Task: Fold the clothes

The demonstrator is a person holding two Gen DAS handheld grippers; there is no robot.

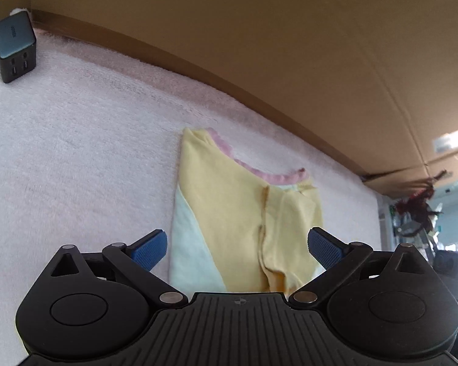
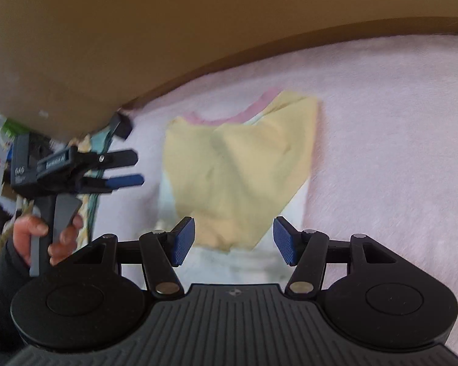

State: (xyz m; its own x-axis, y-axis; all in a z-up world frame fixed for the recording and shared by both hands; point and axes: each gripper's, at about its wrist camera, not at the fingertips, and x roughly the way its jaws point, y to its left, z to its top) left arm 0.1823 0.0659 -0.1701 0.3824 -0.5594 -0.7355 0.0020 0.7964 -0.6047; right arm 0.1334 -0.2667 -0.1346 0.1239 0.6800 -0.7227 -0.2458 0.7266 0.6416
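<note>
Spread and empty, your right gripper is hovering low-centre over the half-folded yellow garment; your left gripper is gaping too, so be pinching both near corners evenly.

We count one folded yellow garment on one pink towel, one dark charger block, two claws, and one hand.

The yellow garment is showing soft matt knit cloth with a pink trim; the white towel beneath is looking rough and fluffy. The cardboard wall is appearing matt brown paperboard. The charger block is presenting smooth, slightly glossy plastic.
</note>
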